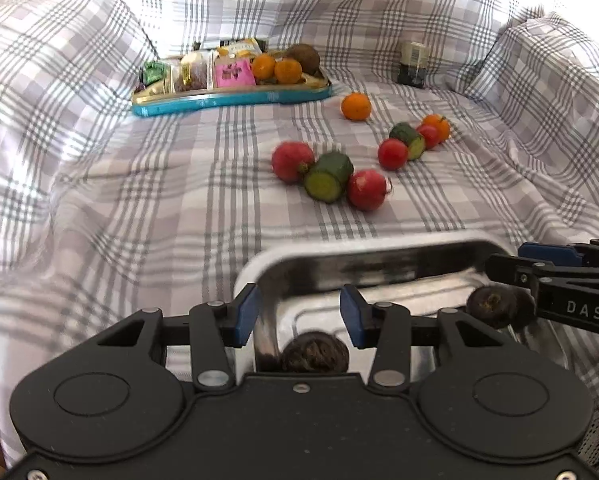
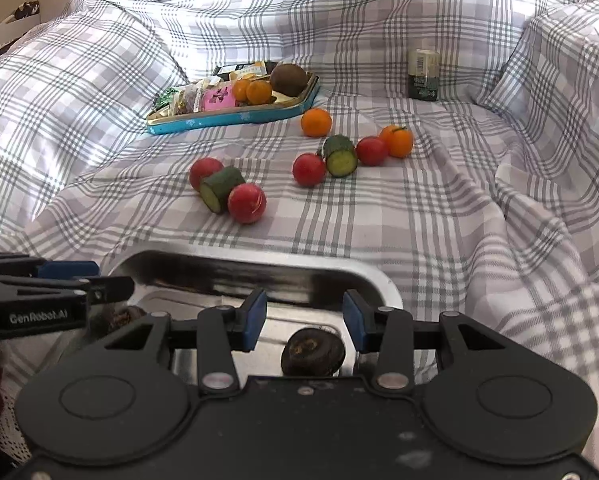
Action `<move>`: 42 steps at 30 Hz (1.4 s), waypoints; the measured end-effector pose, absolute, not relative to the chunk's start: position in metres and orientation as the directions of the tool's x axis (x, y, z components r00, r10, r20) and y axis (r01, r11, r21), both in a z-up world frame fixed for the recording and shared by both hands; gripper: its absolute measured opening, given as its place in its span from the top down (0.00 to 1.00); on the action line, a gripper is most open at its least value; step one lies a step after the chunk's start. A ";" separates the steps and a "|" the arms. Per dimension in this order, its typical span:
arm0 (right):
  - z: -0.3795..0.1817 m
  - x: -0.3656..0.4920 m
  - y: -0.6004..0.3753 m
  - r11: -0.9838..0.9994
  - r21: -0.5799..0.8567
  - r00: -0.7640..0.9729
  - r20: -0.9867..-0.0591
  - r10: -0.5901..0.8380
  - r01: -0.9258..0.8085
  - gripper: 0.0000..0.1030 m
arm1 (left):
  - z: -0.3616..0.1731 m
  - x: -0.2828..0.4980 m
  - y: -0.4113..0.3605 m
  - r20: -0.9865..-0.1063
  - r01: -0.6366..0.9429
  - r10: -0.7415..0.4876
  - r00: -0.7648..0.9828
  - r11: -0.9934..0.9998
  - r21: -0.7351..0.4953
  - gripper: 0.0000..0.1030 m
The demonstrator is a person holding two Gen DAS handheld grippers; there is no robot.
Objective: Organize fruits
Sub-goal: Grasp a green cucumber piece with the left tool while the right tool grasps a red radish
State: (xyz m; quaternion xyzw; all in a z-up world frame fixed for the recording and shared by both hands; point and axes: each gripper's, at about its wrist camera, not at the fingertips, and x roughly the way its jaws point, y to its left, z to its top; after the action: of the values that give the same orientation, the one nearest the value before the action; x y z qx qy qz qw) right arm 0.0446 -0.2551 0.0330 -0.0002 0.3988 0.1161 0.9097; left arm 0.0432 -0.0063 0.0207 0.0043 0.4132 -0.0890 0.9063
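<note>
**Both grippers held wide over steel tray with two dark fruits inside**

The left gripper hung over the near left part of a stainless steel tray, its blue-padded fingers spread apart and gripping nothing. A dark, wrinkled fruit lay on the tray floor just below the gap between them. The right gripper hung over the right part of the same tray, likewise released, and a second dark fruit lay in the tray beneath its gap, nearer the right finger. Neither fruit appeared to touch a pad, though the gripper bodies hid their near sides.

Farther out, on the grey plaid cloth, loose produce lay in two clusters. The nearer one held a cucumber chunk wedged between two red radishes, one on its left and one on its right. The farther cluster, to the right, held a red tomato, a second cucumber chunk, another small red tomato and an orange fruit with a green stem. A lone mandarin lay just beside the near right corner of a blue-rimmed tin tray at the far side. That tin held wrapped snacks, two mandarins and a brown kiwi. A small dark jar stood far right.
</note>
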 end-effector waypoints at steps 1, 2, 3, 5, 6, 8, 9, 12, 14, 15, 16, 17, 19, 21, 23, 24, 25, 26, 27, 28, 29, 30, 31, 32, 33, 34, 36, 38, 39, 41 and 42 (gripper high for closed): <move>0.036 0.046 -0.255 0.974 0.080 0.665 -0.719 0.202 -0.210 0.57 | 0.025 0.045 -0.005 -0.744 0.167 -0.162 0.649 0.984 -0.068 0.50; 0.040 0.049 -0.256 0.976 0.072 0.676 -0.711 0.196 -0.207 0.57 | 0.030 0.049 -0.004 -0.737 0.170 -0.168 0.655 0.983 -0.072 0.50; 0.043 0.052 -0.256 0.976 0.069 0.683 -0.704 0.194 -0.206 0.57 | 0.033 0.052 -0.004 -0.732 0.173 -0.172 0.659 0.982 -0.075 0.50; 0.053 0.061 -0.260 0.976 0.078 0.696 -0.690 0.201 -0.205 0.57 | 0.042 0.059 -0.004 -0.719 0.179 -0.179 0.671 0.981 -0.078 0.50; 0.056 0.065 -0.261 0.975 0.084 0.701 -0.683 0.207 -0.206 0.57 | 0.045 0.064 -0.004 -0.714 0.181 -0.180 0.677 0.981 -0.076 0.50; 0.064 0.075 -0.264 0.977 0.088 0.718 -0.666 0.203 -0.196 0.57 | 0.051 0.075 -0.004 -0.703 0.187 -0.180 0.688 0.980 -0.068 0.50; 0.067 0.080 -0.264 0.979 0.085 0.728 -0.657 0.196 -0.187 0.57 | 0.053 0.079 -0.005 -0.696 0.189 -0.179 0.695 0.980 -0.063 0.50; 0.072 0.096 -0.268 0.983 0.074 0.748 -0.639 0.177 -0.169 0.57 | 0.057 0.095 -0.008 -0.675 0.193 -0.162 0.720 0.981 -0.030 0.50; 0.072 0.105 -0.267 0.984 0.069 0.753 -0.636 0.170 -0.164 0.57 | 0.057 0.105 -0.010 -0.668 0.200 -0.165 0.726 0.979 -0.024 0.50; 0.072 0.110 -0.266 0.985 0.070 0.753 -0.636 0.168 -0.161 0.57 | 0.056 0.111 -0.010 -0.668 0.205 -0.170 0.725 0.978 -0.026 0.50; 0.071 0.115 -0.266 0.984 0.074 0.753 -0.636 0.170 -0.159 0.57 | 0.055 0.116 -0.011 -0.670 0.205 -0.171 0.722 0.978 -0.028 0.50; 0.070 0.121 -0.265 0.984 0.077 0.751 -0.638 0.170 -0.158 0.57 | 0.055 0.121 -0.012 -0.672 0.203 -0.169 0.721 0.979 -0.028 0.50; 0.069 0.130 -0.266 0.986 0.080 0.753 -0.637 0.165 -0.149 0.57 | 0.053 0.129 -0.014 -0.673 0.209 -0.174 0.719 0.977 -0.030 0.50; 0.068 0.142 -0.267 0.988 0.077 0.758 -0.635 0.151 -0.132 0.57 | 0.051 0.136 -0.016 -0.678 0.214 -0.174 0.714 0.977 -0.026 0.50; 0.068 0.154 -0.270 0.990 0.077 0.759 -0.636 0.139 -0.117 0.57 | 0.048 0.143 -0.019 -0.682 0.217 -0.172 0.710 0.976 -0.020 0.50; 0.068 0.161 -0.271 0.991 0.080 0.759 -0.637 0.135 -0.108 0.57 | 0.046 0.146 -0.019 -0.686 0.220 -0.173 0.707 0.975 -0.020 0.50; 0.067 0.168 -0.272 0.992 0.082 0.760 -0.637 0.129 -0.099 0.57 | 0.044 0.148 -0.019 -0.688 0.222 -0.176 0.704 0.975 -0.022 0.50; 0.066 0.173 -0.274 0.993 0.081 0.762 -0.636 0.122 -0.092 0.57 | 0.041 0.151 -0.020 -0.692 0.222 -0.179 0.699 0.975 -0.027 0.50; 0.066 0.178 -0.275 0.994 0.078 0.765 -0.634 0.113 -0.082 0.57 | 0.038 0.153 -0.020 -0.697 0.222 -0.181 0.694 0.975 -0.032 0.50; 0.065 0.184 -0.275 0.994 0.077 0.766 -0.634 0.106 -0.074 0.57 | 0.036 0.156 -0.021 -0.701 0.222 -0.182 0.689 0.974 -0.035 0.50; 0.063 0.188 -0.276 0.995 0.078 0.765 -0.636 0.100 -0.066 0.57 | 0.033 0.158 -0.021 -0.705 0.222 -0.183 0.685 0.974 -0.038 0.50; 0.061 0.192 -0.276 0.995 0.081 0.761 -0.641 0.098 -0.059 0.57 | 0.030 0.159 -0.022 -0.708 0.220 -0.185 0.682 0.975 -0.042 0.50; 0.059 0.196 -0.276 0.994 0.092 0.756 -0.647 0.104 -0.057 0.57 | 0.028 0.161 -0.022 -0.711 0.221 -0.188 0.678 0.974 -0.046 0.50; 0.057 0.196 -0.276 0.992 0.109 0.749 -0.652 0.119 -0.063 0.57 | 0.026 0.161 -0.022 -0.713 0.224 -0.192 0.675 0.973 -0.051 0.50; 0.054 0.194 -0.275 0.989 0.122 0.742 -0.656 0.140 -0.079 0.57 | 0.023 0.161 -0.022 -0.713 0.228 -0.198 0.673 0.972 -0.055 0.50; 0.051 0.192 -0.272 0.987 0.128 0.737 -0.657 0.160 -0.100 0.57 | 0.021 0.161 -0.022 -0.713 0.233 -0.203 0.671 0.971 -0.057 0.50; 0.042 0.184 -0.264 0.981 0.122 0.728 -0.657 0.194 -0.151 0.57 | 0.016 0.161 -0.022 -0.714 0.237 -0.206 0.669 0.970 -0.057 0.50; 0.034 0.178 -0.254 0.975 0.097 0.713 -0.668 0.214 -0.201 0.57 | 0.012 0.161 -0.021 -0.714 0.234 -0.210 0.668 0.970 -0.066 0.50; 0.031 0.174 -0.248 0.971 0.078 0.709 -0.671 0.219 -0.227 0.57 | 0.010 0.161 -0.019 -0.714 0.229 -0.212 0.667 0.971 -0.075 0.50; 0.031 0.169 -0.239 0.956 0.057 0.707 -0.661 0.253 -0.289 0.57 | 0.008 0.162 -0.016 -0.708 0.216 -0.221 0.670 0.971 -0.098 0.50; 0.031 0.166 -0.236 0.946 0.062 0.701 -0.656 0.279 -0.319 0.57 | 0.008 0.163 -0.014 -0.705 0.208 -0.220 0.674 0.972 -0.104 0.50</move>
State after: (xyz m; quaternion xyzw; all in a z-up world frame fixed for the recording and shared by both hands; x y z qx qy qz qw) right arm 0.1662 -0.2358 0.0309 -0.0279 0.3512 0.1622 0.9217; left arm 0.1627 -0.0143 0.0078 -0.0076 0.3864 -0.1171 0.9148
